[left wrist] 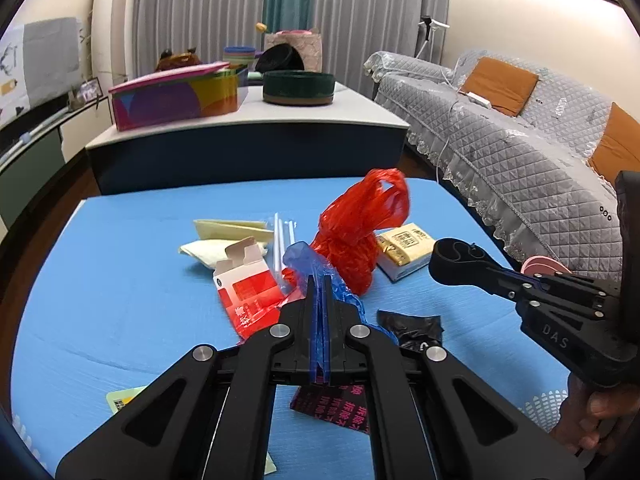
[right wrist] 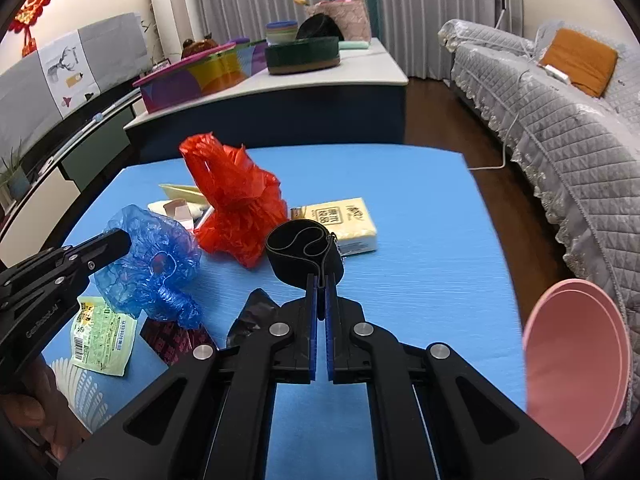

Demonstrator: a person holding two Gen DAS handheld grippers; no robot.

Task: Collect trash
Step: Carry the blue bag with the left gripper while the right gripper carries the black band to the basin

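Left wrist view: the left hand-held gripper (left wrist: 319, 280) is clamped on a blue plastic bag (left wrist: 308, 264), just in front of the red plastic bag (left wrist: 356, 236) on the blue tabletop (left wrist: 120, 300).

Right wrist view: the right hand-held gripper (right wrist: 320, 280) pinches a black band (right wrist: 304, 252), right of the red bag.

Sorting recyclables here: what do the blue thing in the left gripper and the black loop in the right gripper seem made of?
Blue cover: thin translucent plastic film, glossy and crinkled, with a gathered edge. Black loop: looks like matte fabric or elastic webbing, curling softly, with a small metal-looking clip; the exact fibre is unclear.
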